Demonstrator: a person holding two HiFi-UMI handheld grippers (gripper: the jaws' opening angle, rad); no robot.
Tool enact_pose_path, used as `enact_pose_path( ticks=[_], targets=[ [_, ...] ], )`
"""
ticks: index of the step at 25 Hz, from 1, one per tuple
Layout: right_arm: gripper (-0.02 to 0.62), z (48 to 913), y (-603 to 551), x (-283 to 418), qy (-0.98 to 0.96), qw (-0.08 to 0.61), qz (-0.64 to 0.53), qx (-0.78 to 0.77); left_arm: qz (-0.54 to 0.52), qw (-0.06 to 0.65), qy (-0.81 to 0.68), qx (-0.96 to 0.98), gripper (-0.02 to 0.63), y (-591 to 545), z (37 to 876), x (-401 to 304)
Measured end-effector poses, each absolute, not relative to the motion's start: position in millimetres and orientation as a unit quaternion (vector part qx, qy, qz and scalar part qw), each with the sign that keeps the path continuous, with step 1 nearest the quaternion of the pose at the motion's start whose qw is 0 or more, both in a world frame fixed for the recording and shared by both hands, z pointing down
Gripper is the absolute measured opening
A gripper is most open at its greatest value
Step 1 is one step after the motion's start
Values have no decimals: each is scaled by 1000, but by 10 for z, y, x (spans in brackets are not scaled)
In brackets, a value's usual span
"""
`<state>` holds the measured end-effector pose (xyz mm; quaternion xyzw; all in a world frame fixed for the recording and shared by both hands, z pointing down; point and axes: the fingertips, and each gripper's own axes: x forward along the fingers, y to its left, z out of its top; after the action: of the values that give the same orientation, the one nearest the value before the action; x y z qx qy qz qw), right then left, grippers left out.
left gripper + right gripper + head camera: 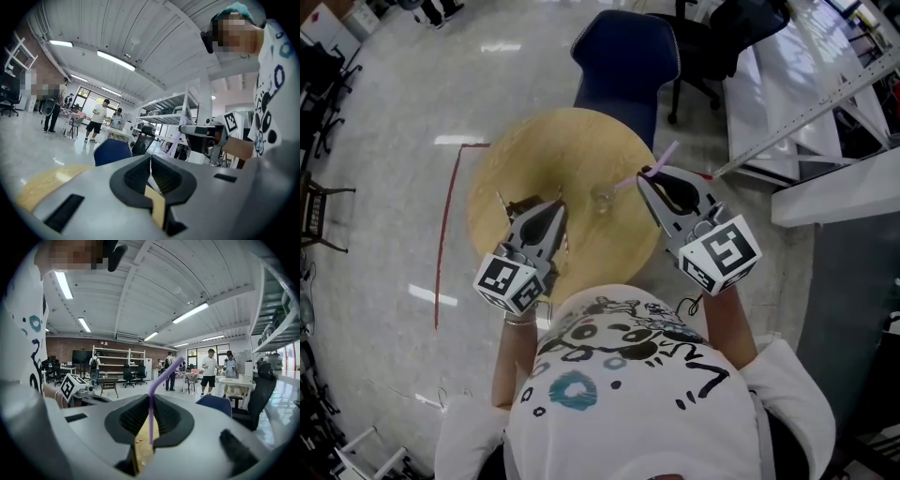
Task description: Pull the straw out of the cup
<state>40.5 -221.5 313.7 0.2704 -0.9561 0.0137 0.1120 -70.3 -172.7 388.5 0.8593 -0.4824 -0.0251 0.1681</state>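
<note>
Centre of frame: the right gripper clamps the purple straw, apparently already clear of the cup. Left gripper, lower left, is closed and empty.

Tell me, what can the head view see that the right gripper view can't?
Only the head view shows the clear cup and the red line on the floor. Only the right gripper view shows the ceiling lights and people standing far off. Both show the purple straw pinched in the right gripper, and the blue chair.
</note>
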Motion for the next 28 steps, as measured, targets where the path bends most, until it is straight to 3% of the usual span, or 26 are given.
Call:
enact_pose_path(
  ticks=[28],
  targets=[
    [48, 4063, -2079, 596, -933, 176, 101, 298, -19, 190, -465, 865, 18, -1582, 4088, -689]
  ],
)
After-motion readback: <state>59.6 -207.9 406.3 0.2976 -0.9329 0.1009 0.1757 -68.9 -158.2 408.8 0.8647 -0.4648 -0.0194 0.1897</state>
